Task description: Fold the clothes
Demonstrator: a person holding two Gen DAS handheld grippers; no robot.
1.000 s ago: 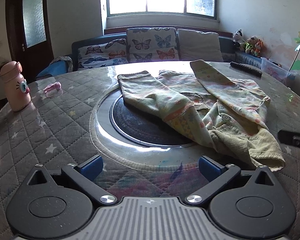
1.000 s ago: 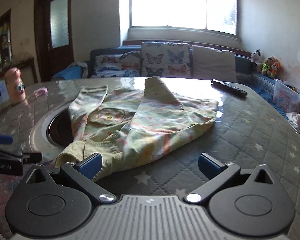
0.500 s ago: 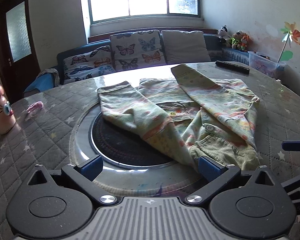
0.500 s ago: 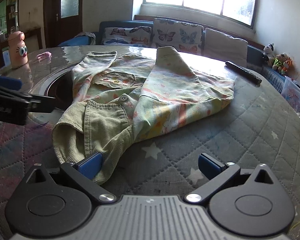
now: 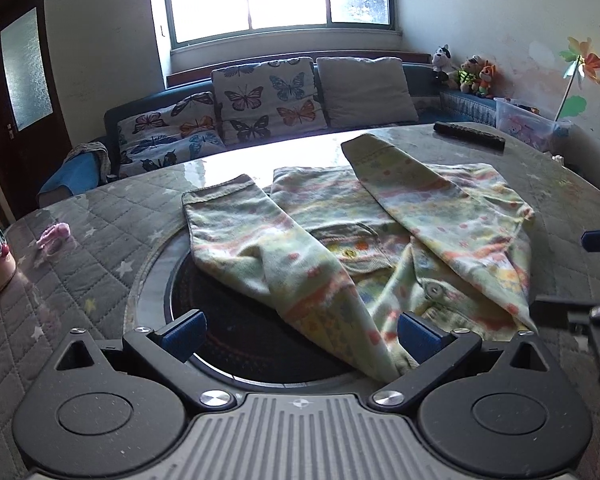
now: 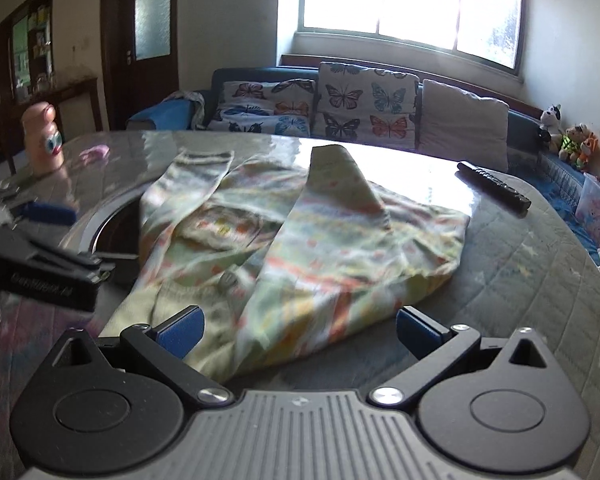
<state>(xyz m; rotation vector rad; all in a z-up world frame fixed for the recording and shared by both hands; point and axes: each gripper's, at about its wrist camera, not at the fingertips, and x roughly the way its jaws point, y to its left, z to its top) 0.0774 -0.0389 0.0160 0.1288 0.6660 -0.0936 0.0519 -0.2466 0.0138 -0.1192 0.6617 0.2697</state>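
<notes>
A pale green child's jacket with orange and yellow print [image 5: 380, 240] lies on the round quilted table, both sleeves folded across its front. It also shows in the right wrist view [image 6: 300, 240]. My left gripper [image 5: 300, 330] is open, its jaws wide apart around the jacket's near left edge. My right gripper [image 6: 298, 330] is open, its jaws wide apart around the near hem. The right gripper shows at the right edge of the left wrist view [image 5: 580, 312], and the left gripper at the left edge of the right wrist view [image 6: 40, 268].
A dark round turntable [image 5: 236, 332] sits in the table's middle, partly under the jacket. A pink bottle [image 6: 44, 142] and a small pink item [image 5: 54, 234] stand at the left. A black remote [image 6: 494, 190] lies at the far right. A sofa with butterfly cushions [image 5: 268, 100] stands behind.
Both grippers have moved forward to the jacket's near edge, so the cloth now lies between their open jaws. The jacket itself has not moved.
</notes>
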